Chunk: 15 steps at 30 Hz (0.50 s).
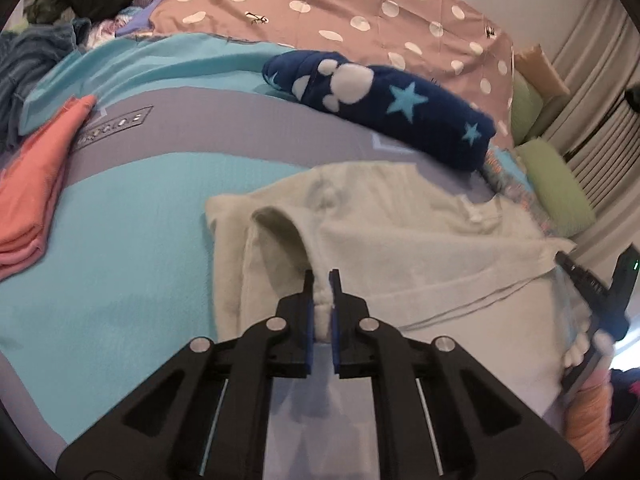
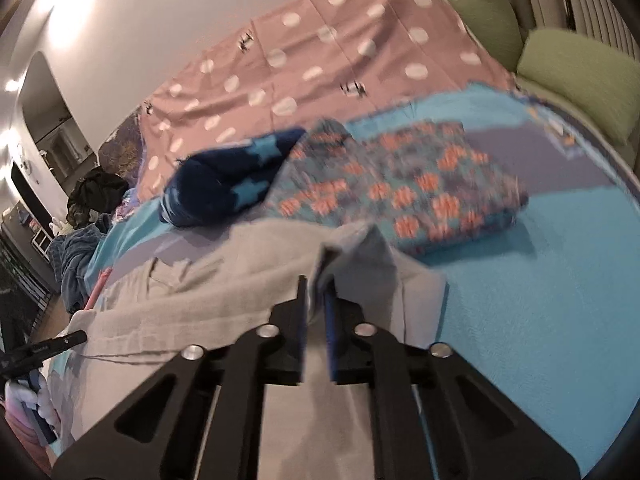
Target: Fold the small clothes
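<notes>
Gripping a pale fleece garment at two spots, both claws work over a turquoise blanket on a bed. The left claw has its jaws nearly closed on a bunched fold of the fleece, which shows white between the blue pads. The right claw is likewise pinched on a raised edge of the same garment, the cloth peaking just beyond its tips.

Only the left view shows the folded orange stack at the left edge and the paw print on the rolled navy fleece lying beyond the garment. Only the right view shows the folded orange-patterned cloth beside that navy roll, and a dim doorway far left. Both take in the pink dotted sheet at the far side and green cushions at right.

The right view is smeared by motion, so the pattern on the cloth is hard to read. The garment's near part is hidden under both claw frames, and its overall shape cannot be made out. The right claw appears in the left view only as a dark piece at the right edge.
</notes>
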{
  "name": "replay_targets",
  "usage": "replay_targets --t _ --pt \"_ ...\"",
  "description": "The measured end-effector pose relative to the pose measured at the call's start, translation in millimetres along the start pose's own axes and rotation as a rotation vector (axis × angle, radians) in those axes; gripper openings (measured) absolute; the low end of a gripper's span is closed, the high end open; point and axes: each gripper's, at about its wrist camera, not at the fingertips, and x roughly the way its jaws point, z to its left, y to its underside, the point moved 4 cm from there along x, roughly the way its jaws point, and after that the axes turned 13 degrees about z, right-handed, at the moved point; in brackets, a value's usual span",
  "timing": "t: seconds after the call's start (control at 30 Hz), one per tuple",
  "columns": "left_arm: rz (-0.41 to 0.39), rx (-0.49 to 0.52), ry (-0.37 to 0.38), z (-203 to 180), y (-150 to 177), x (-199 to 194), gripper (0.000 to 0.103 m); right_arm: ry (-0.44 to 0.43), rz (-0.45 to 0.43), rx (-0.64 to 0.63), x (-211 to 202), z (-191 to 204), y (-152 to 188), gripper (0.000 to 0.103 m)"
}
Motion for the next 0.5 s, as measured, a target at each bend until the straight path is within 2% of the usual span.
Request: replay_targets --t 0.07,0.17,0.23,0.3,0.33,0.37,0.4,0.43,0.5 --pt "-0.030 -0.031 0.032 -1 -15 -9 0.006 -0.018 -0.027 0.022 -10 1 -15 0.007" --pt "-0.096 -0.100 0.084 3 -49 -17 0.007 0.012 -0.067 0.067 -14 -6 -43 0.007" --pt "-0.134 -0.148 0.092 12 -70 -12 0.007 0.070 -0.054 0.086 -6 -15 -55 0.008" --pt "-0.122 -0.188 0.106 20 -77 -1 0.007 0.075 -0.023 0.087 -2 -21 -52 0.010" --pt "-0.116 -0.206 0.117 23 -75 4 0.012 0.058 -0.013 0.071 -2 -22 -49 0.012" --pt "-0.117 -0.197 0.115 23 -73 5 0.025 0.050 -0.008 0.048 -3 -23 -45 0.015" --pt "-0.135 -0.170 0.105 22 -69 3 0.033 0.056 -0.008 0.010 -6 -24 -40 0.024" --pt "-0.152 -0.151 0.091 23 -66 0 0.048 0.071 -0.006 -0.025 -8 -25 -35 0.030" --pt "-0.170 -0.116 0.066 24 -60 -6 0.050 0.119 0.042 -0.103 -9 -27 -23 0.031"
